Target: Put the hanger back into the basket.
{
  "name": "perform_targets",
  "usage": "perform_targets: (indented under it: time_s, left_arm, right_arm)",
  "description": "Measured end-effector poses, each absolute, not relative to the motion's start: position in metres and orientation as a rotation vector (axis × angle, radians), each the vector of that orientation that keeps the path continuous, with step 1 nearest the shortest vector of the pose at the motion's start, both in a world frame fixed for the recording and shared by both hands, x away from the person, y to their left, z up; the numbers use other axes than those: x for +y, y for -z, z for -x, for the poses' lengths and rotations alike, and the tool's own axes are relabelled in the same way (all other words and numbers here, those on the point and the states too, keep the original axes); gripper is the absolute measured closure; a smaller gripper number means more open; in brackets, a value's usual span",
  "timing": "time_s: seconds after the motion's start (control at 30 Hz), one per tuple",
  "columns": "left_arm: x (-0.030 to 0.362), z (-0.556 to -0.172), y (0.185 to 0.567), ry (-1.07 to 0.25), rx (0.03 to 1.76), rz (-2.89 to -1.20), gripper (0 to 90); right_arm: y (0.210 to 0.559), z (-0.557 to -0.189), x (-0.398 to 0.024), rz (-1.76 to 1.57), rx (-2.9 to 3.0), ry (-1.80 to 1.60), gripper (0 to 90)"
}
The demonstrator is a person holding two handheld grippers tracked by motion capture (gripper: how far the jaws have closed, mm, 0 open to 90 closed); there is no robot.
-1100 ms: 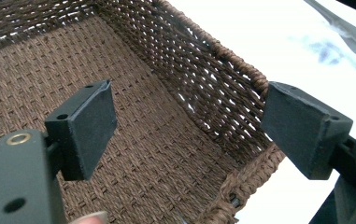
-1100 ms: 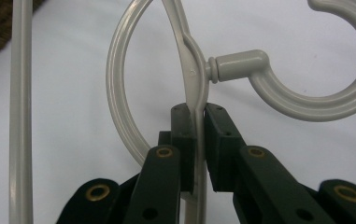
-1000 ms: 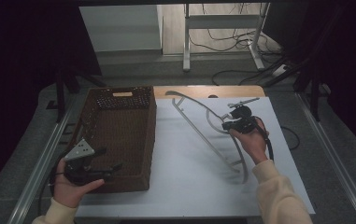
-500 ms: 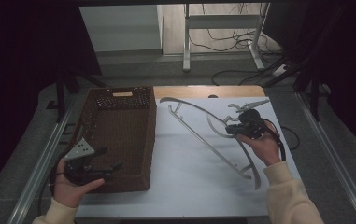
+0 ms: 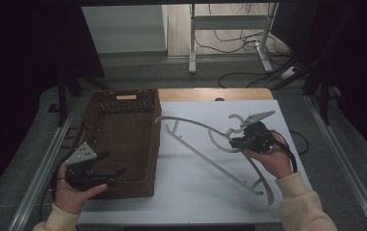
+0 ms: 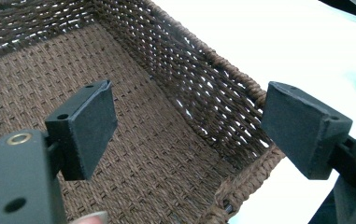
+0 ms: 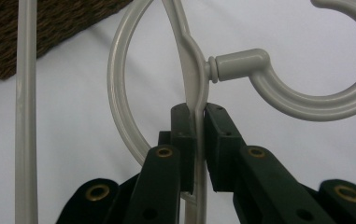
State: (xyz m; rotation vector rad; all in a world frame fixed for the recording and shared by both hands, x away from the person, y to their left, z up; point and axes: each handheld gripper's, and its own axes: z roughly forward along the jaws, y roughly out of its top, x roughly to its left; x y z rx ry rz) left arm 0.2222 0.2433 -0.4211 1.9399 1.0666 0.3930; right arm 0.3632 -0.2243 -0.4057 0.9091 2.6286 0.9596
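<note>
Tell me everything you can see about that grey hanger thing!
The hanger is pale grey and looks like plastic, with curved arms, a straight bar and a round hook on a little neck. An extra ring loops beside its middle. It stretches slantwise across the white table, right of the brown basket. The right gripper is shut on its thin middle, just below the hook.

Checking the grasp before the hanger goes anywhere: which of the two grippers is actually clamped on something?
The right gripper: its jaws pinch the grey hanger just below the hook. The left gripper stands open over the wicker basket, holding nothing.
</note>
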Motion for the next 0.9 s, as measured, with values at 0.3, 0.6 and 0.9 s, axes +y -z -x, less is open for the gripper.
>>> perform_targets:
  time_s: [0.3, 0.6, 0.9]
  left_arm:
    - [0.241, -0.222, 0.417, -0.398, 1.051, -1.938, 18.5]
    - [0.240, -0.223, 0.416, -0.392, 1.047, -1.938, 19.0]
    - [0.235, -0.227, 0.400, -0.383, 1.013, -1.934, 19.0]
  right_arm:
    - [0.410, -0.353, -0.218, -0.856, 2.668, -0.948, 82.4]
    - [0.414, -0.347, -0.219, -0.829, 2.705, -0.959, 82.4]
    - [0.412, -0.338, -0.216, -0.749, 2.743, -0.986, 82.4]
